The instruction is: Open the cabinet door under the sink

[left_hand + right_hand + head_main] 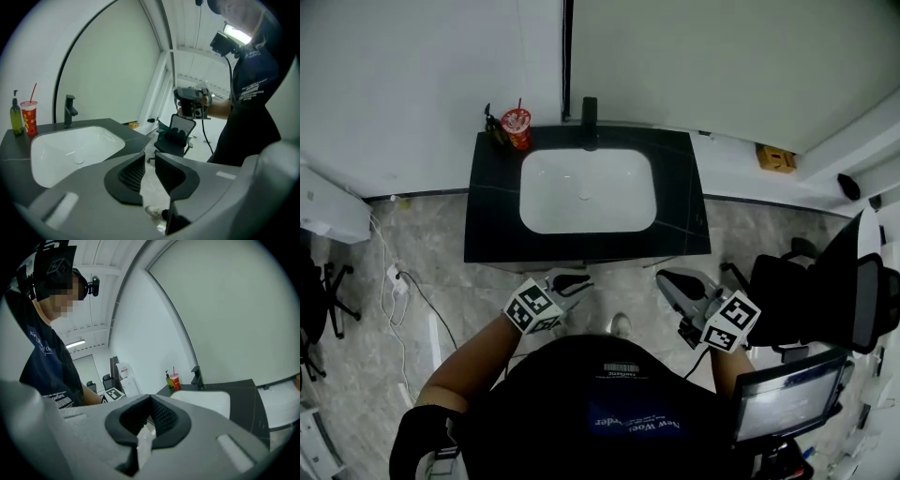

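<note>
"Closest to the lens, what was there?"

"That was the person's dark shirt [609,412], with both forearms reaching ahead of it toward the black counter [492,225]."

"And the containers, from the left?"

"First a green bottle [494,127] at the counter's back left corner. Just beside it stood a red cup [517,128] with a straw in it. Right of those came the black tap [590,122] and the white sink [553,187], its drain showing at the bottom."

"The claws?"

"On the left gripper [570,281] the jaws stood a narrow gap apart, with only floor seen through the gap. On the right gripper [668,278] they were clenched, tips meeting, gripping no object. Both hung near the counter's front edge."

"And the thing to be opened?"

"From above, the cabinet door [619,264] showed only as a thin dark strip under that front edge, between the two grippers. Whether it stood ajar I couldn't tell."
</note>
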